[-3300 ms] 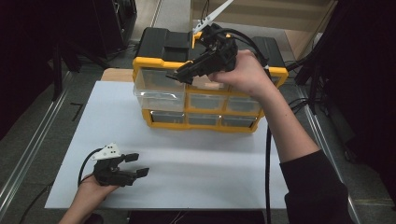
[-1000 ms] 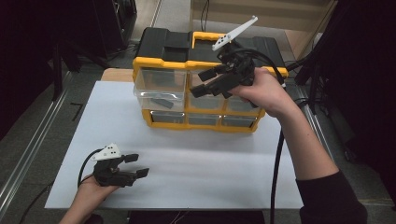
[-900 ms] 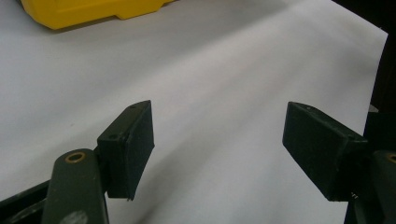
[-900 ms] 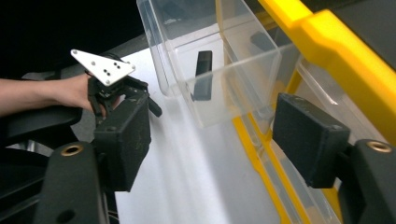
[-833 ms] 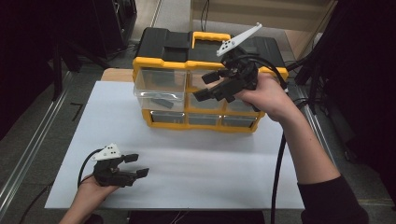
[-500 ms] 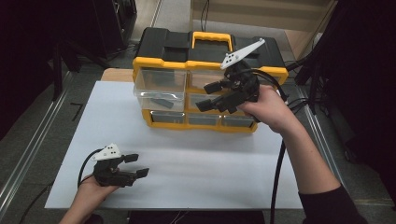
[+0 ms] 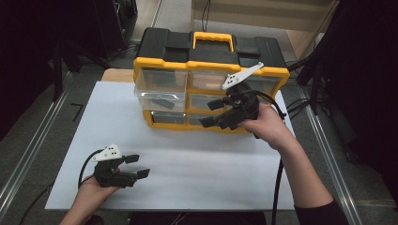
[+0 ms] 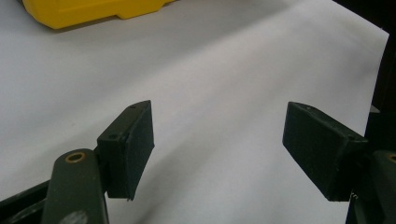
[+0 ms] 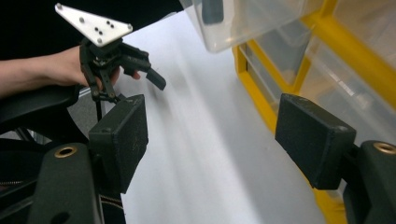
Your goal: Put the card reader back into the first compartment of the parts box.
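Yellow-and-black plastic drawer organiser [image 7: 206, 70] with one clear drawer pulled out, at the far edge of the white worktop [image 7: 187, 159].

The organiser has a yellow frame, a black top with a yellow carry handle [image 7: 213, 40], and rows of clear plastic drawers; the clear upper-left drawer [image 7: 159, 96] juts forward from the frame and holds a small dark part [image 7: 162, 101]. The right gripper [image 7: 213, 112] hovers just in front of the organiser's middle drawers, jaws spread wide and holding nothing; in the right gripper view the yellow frame [image 9: 261, 98] runs beside its right jaw. The left gripper [image 7: 136, 166] rests low over the near left of the worktop, well apart from the organiser, jaws wide apart and empty.
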### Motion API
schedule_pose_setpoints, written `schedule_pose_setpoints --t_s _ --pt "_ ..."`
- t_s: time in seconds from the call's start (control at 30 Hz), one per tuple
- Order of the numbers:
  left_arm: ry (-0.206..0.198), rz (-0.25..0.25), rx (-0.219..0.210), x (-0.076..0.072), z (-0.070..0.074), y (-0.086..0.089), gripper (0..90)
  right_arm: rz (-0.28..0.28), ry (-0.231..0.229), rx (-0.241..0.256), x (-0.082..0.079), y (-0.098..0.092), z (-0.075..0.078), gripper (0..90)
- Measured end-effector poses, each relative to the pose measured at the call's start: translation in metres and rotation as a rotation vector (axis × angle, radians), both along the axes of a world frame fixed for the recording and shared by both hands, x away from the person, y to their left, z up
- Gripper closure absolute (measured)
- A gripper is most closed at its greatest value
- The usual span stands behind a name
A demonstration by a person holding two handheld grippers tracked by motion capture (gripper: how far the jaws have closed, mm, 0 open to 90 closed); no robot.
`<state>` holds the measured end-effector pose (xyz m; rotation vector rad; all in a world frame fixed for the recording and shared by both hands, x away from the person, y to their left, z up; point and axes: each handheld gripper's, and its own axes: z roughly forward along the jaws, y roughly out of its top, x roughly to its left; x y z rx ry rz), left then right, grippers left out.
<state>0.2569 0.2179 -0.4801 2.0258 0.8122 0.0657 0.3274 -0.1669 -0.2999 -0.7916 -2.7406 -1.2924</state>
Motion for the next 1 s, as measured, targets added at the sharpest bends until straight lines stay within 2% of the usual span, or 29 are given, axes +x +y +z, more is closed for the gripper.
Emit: schedule_pose_setpoints --t_s 0.23,0.37,0.7,1.0 --pt "-0.007 -0.001 -0.002 0.0 0.0 0.0 26.3 0.001 -0.007 -0.006 -0.004 0.0 -0.021 23.8" --pt "-0.001 -0.004 -0.001 0.0 0.0 0.0 26.3 0.001 0.006 0.017 -0.004 -0.002 -0.032 23.8" --pt "-0.002 -0.006 -0.003 0.0 0.0 0.0 26.3 0.007 0.026 0.02 -0.008 -0.003 -0.057 23.8" --pt "-0.006 -0.01 -0.006 0.0 0.001 -0.001 26.2 0.023 0.004 0.014 -0.014 0.003 -0.081 23.8"
